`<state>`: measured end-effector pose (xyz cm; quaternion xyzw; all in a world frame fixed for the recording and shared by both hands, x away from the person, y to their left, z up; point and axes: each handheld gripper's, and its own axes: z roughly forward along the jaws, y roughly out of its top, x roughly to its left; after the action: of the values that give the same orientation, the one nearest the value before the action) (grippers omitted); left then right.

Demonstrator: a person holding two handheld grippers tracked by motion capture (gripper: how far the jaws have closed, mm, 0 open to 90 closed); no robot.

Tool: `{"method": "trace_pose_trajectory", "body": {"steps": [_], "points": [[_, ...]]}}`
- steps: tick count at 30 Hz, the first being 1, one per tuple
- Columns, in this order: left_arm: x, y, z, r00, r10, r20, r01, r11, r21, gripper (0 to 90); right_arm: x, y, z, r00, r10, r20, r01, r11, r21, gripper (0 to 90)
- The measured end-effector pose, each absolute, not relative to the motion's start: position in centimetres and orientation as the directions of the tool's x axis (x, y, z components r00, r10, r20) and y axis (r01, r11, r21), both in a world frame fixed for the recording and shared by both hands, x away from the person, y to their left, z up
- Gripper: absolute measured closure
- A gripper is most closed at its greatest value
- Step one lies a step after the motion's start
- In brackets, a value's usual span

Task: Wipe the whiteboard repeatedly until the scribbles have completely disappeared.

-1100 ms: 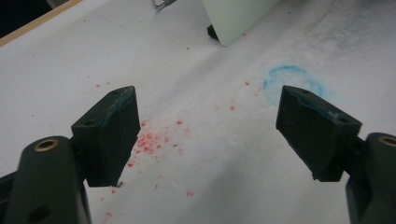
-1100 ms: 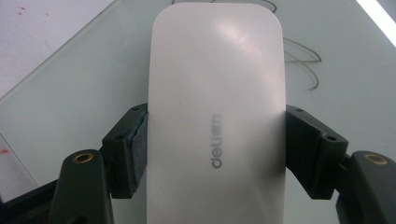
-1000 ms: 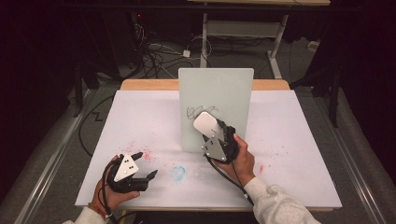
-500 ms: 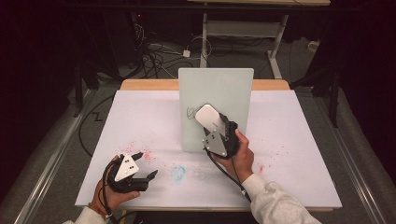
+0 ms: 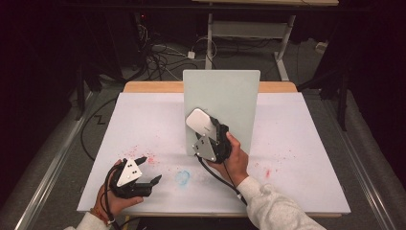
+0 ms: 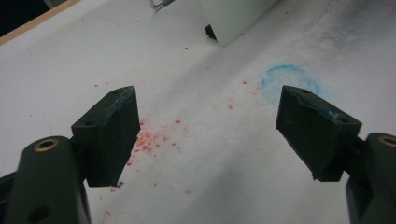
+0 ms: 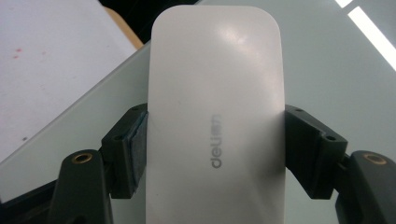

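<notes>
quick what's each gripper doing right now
Left gripper: open, holding nothing, over the table.
Right gripper: shut on the white eraser, at the upright board.

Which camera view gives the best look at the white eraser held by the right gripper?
The right gripper view: the white eraser appears large between both jaws, its printed logo visible. The high view shows it small before the upright board.
</notes>
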<state>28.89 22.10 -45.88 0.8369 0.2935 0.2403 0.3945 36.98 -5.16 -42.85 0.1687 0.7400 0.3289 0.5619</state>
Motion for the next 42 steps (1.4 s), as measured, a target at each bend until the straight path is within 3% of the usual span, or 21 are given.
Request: {"method": "trace_pose_trajectory", "body": {"steps": [6,15,29,42], "points": [[28.9,22.2,-45.9,0.713,0.68,0.172,0.302,-0.519,0.8,20.8,37.3,-4.7,-42.1,-0.301,0.636,-0.711,-0.115,0.716,0.689,31.1],[28.8,22.3,-45.9,0.712,0.682,0.169,0.303,-0.514,0.802,20.9,36.5,-3.6,-43.8,-0.323,0.572,-0.754,-0.122,0.764,0.633,31.1],[28.9,22.2,-46.0,0.714,0.68,0.17,0.305,-0.519,0.798,20.8,37.1,-6.7,-42.4,-0.268,0.657,-0.704,-0.087,0.712,0.697,31.0],[29.1,22.0,-46.0,0.719,0.675,0.167,0.302,-0.52,0.799,20.8,36.2,-4.4,-44.9,-0.321,0.559,-0.764,-0.119,0.777,0.618,31.0]]}}
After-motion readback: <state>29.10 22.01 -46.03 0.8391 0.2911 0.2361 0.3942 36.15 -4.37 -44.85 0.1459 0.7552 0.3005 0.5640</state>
